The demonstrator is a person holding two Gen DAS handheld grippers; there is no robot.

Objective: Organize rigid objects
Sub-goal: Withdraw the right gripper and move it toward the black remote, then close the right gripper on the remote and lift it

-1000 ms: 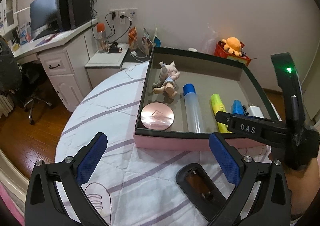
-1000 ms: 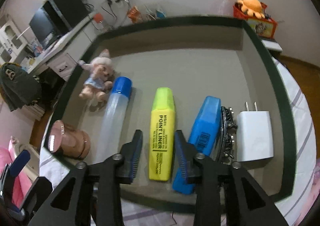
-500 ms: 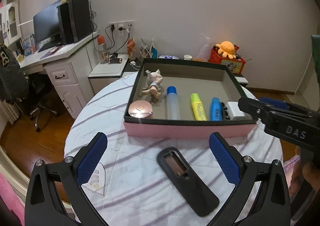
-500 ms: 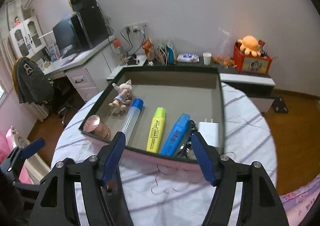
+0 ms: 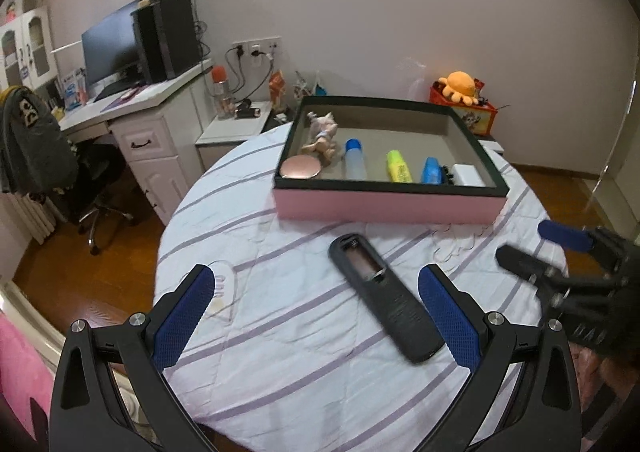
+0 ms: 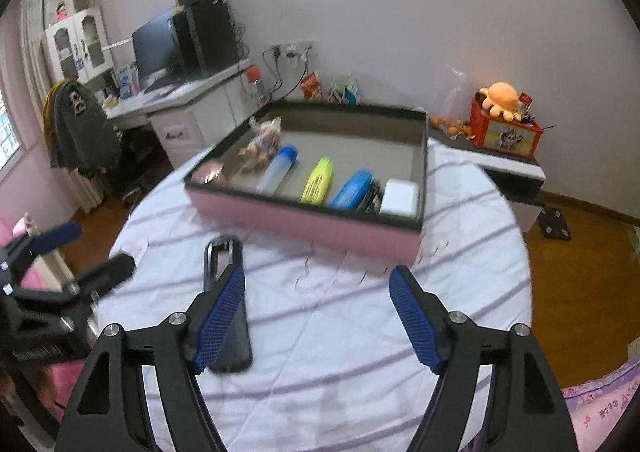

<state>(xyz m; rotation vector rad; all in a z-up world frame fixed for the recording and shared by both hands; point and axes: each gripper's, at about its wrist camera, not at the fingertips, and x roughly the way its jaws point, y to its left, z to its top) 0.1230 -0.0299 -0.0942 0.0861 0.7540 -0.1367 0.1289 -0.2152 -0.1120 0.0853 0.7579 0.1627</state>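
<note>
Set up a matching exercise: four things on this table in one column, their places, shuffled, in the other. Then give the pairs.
Things:
1. Highlighter
2. Remote
3. Compact
4. Charger

Places:
A. On the cloth, outside the box
B. Box's near left corner
C. Right end of the row in the box
D. Between the tube and the blue stapler

Pairs: 1-D, 2-A, 3-B, 4-C
</note>
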